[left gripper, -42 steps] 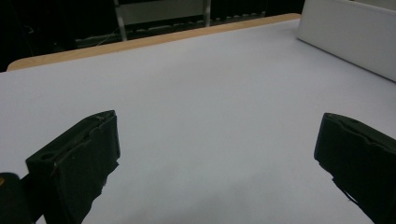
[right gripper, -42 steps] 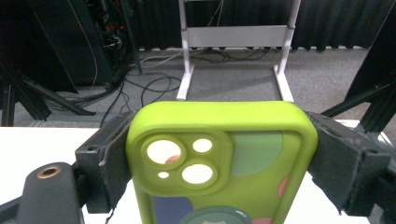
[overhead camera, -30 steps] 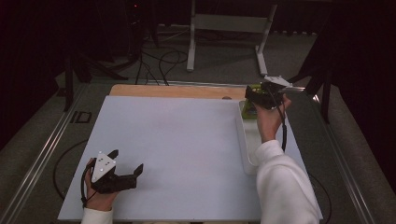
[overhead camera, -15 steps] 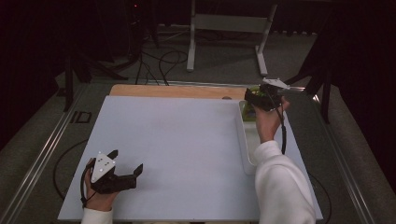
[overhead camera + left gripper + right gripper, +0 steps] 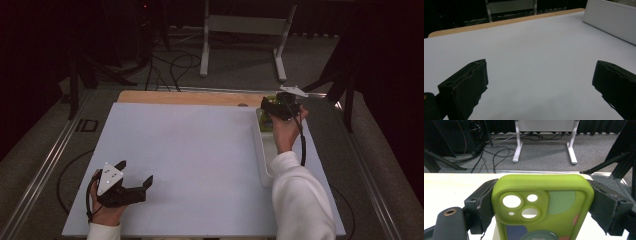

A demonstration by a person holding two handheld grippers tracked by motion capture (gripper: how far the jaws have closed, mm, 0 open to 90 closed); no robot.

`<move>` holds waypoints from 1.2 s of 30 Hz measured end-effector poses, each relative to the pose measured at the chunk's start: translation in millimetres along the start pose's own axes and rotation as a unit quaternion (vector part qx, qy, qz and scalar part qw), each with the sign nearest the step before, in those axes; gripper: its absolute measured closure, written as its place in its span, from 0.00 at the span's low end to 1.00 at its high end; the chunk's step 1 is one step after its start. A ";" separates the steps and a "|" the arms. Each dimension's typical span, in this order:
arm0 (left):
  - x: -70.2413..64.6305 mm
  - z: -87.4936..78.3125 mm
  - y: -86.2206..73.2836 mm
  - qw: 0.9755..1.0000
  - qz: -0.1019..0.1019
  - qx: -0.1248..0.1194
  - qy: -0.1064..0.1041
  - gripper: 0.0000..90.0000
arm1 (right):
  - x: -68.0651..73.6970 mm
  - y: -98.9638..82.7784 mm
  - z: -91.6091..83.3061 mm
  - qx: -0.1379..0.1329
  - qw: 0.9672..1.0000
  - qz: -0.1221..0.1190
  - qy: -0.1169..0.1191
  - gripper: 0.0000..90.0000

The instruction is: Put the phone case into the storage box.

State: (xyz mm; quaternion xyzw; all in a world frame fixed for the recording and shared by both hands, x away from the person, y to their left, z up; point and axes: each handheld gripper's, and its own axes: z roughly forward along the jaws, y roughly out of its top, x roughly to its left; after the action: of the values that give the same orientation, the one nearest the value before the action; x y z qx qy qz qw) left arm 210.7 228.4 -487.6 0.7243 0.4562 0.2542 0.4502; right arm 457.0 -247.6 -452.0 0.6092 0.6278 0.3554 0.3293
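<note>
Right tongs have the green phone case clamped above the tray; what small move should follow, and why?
Probably carry the case leftward out over the open white mat and lower it. The right tongs grip it by both sides above the tray's far end, while the left tongs rest open on the mat, ready to help.

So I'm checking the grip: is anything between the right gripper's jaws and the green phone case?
Nothing visible. The right gripper has both jaws pressed straight against the sides of the phone case, above the white tray.
</note>
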 end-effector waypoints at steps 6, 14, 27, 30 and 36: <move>0.1 0.0 -0.1 1.000 -0.001 0.000 -0.001 0.01 | 1.6 -1.6 3.6 0.004 1.000 -0.002 0.000 0.17; 0.0 -0.2 -0.2 1.000 -0.003 -0.002 -0.001 0.01 | 2.3 -5.9 9.8 0.013 1.000 0.003 -0.005 0.17; 0.5 -1.6 0.2 1.000 -0.004 -0.004 -0.001 0.01 | 4.5 -11.7 15.8 0.023 1.000 0.007 -0.014 0.17; 1.3 -2.2 0.2 1.000 -0.005 -0.005 0.000 0.01 | 4.6 -13.2 17.6 0.027 0.999 0.007 -0.016 0.17; 1.3 -2.6 0.2 1.000 -0.005 -0.005 0.000 0.01 | 4.9 -13.1 18.5 0.026 1.000 0.006 -0.017 0.17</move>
State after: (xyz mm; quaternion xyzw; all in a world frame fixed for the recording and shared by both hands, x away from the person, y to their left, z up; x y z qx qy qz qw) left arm 209.3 230.6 -486.3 0.7195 0.4589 0.2543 0.4550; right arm 465.4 -241.9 -472.8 0.6270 0.6276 0.3310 0.3218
